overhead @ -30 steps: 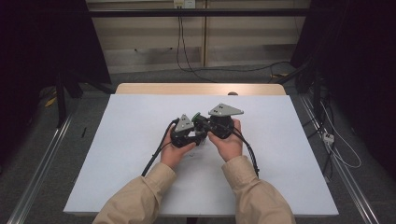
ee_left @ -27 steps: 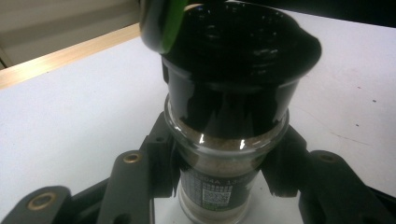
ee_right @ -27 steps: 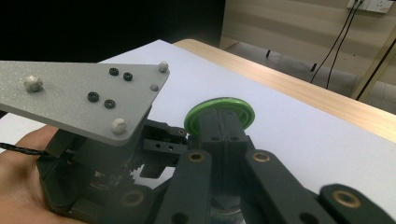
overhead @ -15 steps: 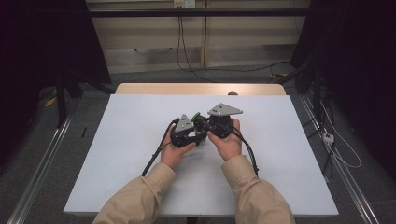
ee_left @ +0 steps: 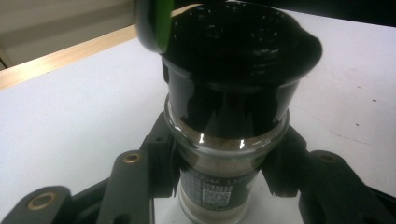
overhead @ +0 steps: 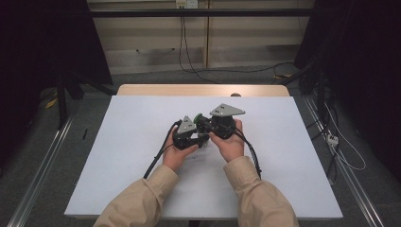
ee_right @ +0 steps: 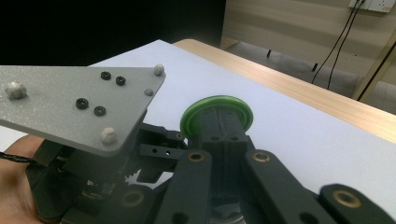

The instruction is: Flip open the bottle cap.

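Left gripper (overhead: 201,138) sits just left of the white table's (overhead: 118,142) centre, jaws clenched on a glass spice jar (ee_left: 219,182) with tan powder inside and a black shaker top (ee_left: 238,56). Jar upright, standing on the table at its centre, pinched at the glass body below the top. Just right of the jar, touching its top area: right gripper (ee_right: 224,116), jaws pressed together, gripping the edge of a green lid (ee_right: 217,108) that stands flipped up beside the shaker top. Right hand (overhead: 229,144) wraps that gripper near the table's centre, left hand (overhead: 177,153) beside it.
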